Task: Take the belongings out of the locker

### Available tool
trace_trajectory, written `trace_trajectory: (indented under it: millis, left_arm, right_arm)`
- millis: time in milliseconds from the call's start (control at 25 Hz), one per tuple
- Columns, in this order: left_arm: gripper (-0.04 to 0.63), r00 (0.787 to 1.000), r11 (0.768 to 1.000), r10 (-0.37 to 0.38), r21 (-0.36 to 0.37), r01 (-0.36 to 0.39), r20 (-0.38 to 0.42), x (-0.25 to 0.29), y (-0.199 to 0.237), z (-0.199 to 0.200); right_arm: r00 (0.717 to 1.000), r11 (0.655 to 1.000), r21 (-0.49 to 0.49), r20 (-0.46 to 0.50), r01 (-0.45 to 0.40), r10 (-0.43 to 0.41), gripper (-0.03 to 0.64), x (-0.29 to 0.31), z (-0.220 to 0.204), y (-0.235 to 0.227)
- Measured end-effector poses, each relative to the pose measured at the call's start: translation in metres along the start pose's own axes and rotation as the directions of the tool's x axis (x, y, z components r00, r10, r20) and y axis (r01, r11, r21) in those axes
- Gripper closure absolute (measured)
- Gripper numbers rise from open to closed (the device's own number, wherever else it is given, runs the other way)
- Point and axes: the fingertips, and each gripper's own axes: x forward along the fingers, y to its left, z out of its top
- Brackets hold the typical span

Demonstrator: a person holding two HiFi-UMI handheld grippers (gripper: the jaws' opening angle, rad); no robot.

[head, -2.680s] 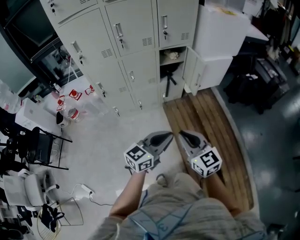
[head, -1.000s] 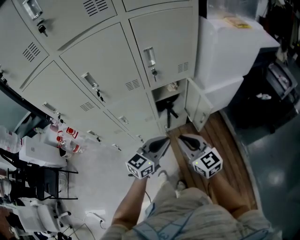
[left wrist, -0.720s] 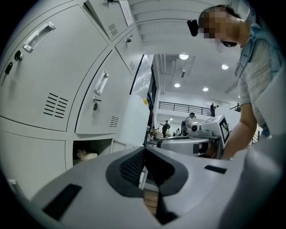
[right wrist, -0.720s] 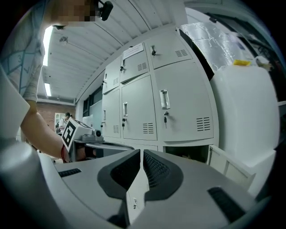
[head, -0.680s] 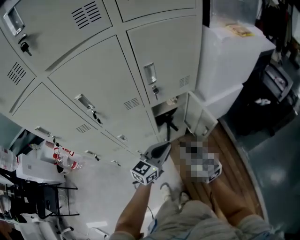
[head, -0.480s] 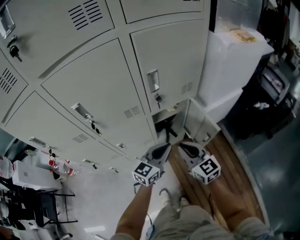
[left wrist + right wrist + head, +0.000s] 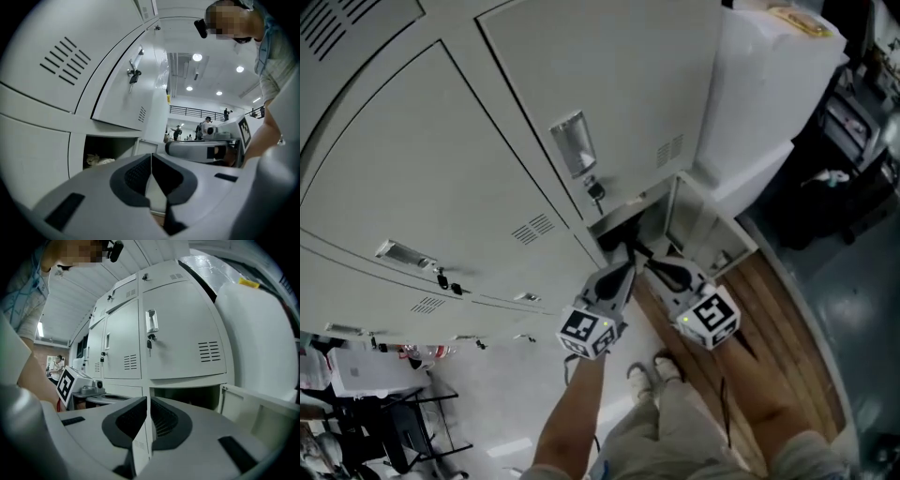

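Step in hand, as judged: approach to the locker (image 7: 497, 141), before any item is touched; nothing is out yet. Target: the one open compartment (image 7: 617, 228), low in the rightmost column, its door (image 7: 701, 223) swung out to the right. Contents: a pale crumpled item (image 7: 97, 160) lies at the left of the compartment floor in the left gripper view; the head view shows a dark object (image 7: 634, 247) at the opening, kind not legible. Left gripper (image 7: 626, 272): jaws pressed together, nothing between them. Right gripper (image 7: 657, 270): jaws likewise together, empty. Position: both side by side, tips close together and just short of the opening, the left one nearer the pale item. Pose: both forearms reach forward from the body, grippers roughly level with a slight downward tilt, marker cubes towards the person, who stands at the edge of a wooden platform (image 7: 773, 323). Next move, as judged: part the jaws of one gripper, carry it into the compartment and close on an item there, keeping clear of the door edge and the frame.
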Motion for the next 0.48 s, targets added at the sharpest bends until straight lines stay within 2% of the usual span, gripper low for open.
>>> trace_trajectory:
  millis: [240,480]
  left_arm:
    - [0.591,0.997,0.995,0.072,-0.066,-0.071,0.019,0.032,0.039,-0.031]
    - [0.591,0.994,0.99,0.114,-0.084,-0.113,0.006,0.061,0.063,-0.061]
  right_arm:
    - [1.0,1.0,0.023,0.002,0.021,-0.021,0.612,0.026,-0.037,-0.051]
    - [0.998,0.998,0.017,-0.018,0.054,-0.054,0.571,0.055,-0.072,-0.088]
